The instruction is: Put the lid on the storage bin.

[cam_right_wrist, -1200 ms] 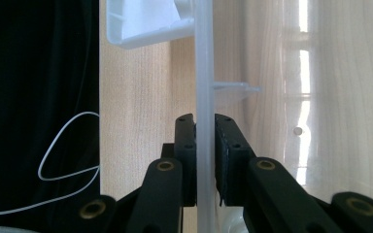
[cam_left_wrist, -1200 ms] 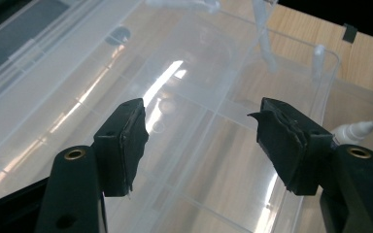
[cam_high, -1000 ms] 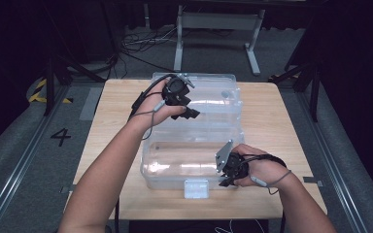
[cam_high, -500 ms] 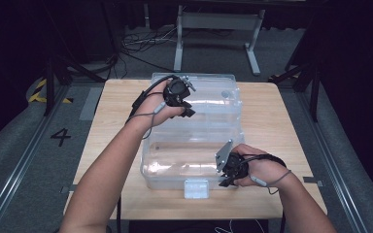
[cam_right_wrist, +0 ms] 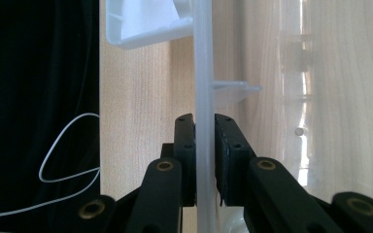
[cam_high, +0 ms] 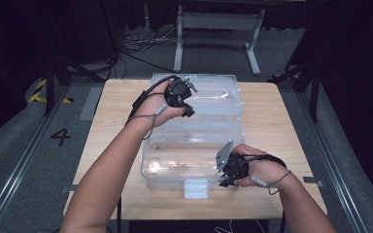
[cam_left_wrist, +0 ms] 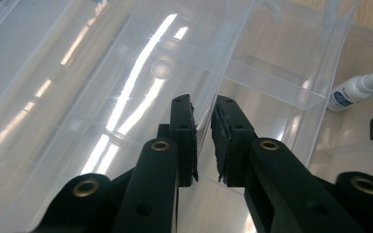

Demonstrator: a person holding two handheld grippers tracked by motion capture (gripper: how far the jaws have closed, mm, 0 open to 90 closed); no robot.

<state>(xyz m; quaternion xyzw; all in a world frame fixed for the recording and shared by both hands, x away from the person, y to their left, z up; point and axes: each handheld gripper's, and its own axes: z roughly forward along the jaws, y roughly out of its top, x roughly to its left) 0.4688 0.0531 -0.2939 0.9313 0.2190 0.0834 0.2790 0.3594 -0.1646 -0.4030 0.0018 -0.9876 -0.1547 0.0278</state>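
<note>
Clear plastic bin (cam_high: 194, 150) sits mid-table (cam_high: 272, 111), lid (cam_high: 209, 94) lying at its far side. Left gripper (cam_high: 188, 110) is at the far edge of the bin — jaws have just been closing, now pinching a thin clear wall edge (cam_left_wrist: 205, 131) btwn the pads. Right gripper (cam_high: 225, 182) at the bin's near right corner, clenched on the rim (cam_right_wrist: 204, 97). White bottle (cam_left_wrist: 357, 90) lies beside the bin.

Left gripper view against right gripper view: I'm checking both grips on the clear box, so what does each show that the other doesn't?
Left gripper view: a small white bottle through the clear walls, and the left gripper, whose jaws have just been closing on a thin clear edge. Right gripper view: a white latch, a thin white cable, and the right gripper clamped on the rim. Both: the clear box and the wooden table.
</note>
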